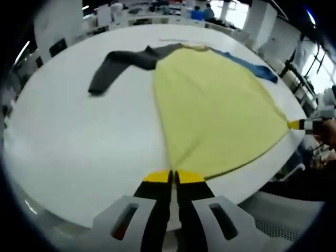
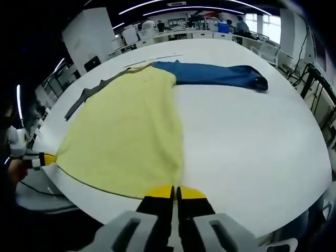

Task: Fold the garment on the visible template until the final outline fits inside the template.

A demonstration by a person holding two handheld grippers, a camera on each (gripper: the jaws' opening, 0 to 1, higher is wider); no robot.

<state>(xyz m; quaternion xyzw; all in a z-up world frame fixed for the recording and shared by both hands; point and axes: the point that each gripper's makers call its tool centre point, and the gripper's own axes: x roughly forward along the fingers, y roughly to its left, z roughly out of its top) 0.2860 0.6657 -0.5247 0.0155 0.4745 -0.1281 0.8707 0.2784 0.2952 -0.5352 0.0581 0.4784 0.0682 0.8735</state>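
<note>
My left hand-held gripper (image 1: 174, 177) and my right hand-held gripper (image 2: 175, 192) each pinch a bottom corner of the shirt (image 1: 215, 113), jaws closed on the hem.

The shirt lies flat on the white desk (image 1: 79, 142) with its yellow body spread out wide from hem to collar. One sleeve is dark grey (image 1: 118, 65) and stretches off to my left; the other is blue (image 2: 218, 74) and stretches off to my right. In each view the other gripper's yellow tip sits at the far hem corner, at the near edge of the desk. The desk is bare white on both sides of the shirt, with open room beyond each sleeve. Behind the desk is a bright workroom with white furniture, ceiling strip lights, windows and a few people far off.
</note>
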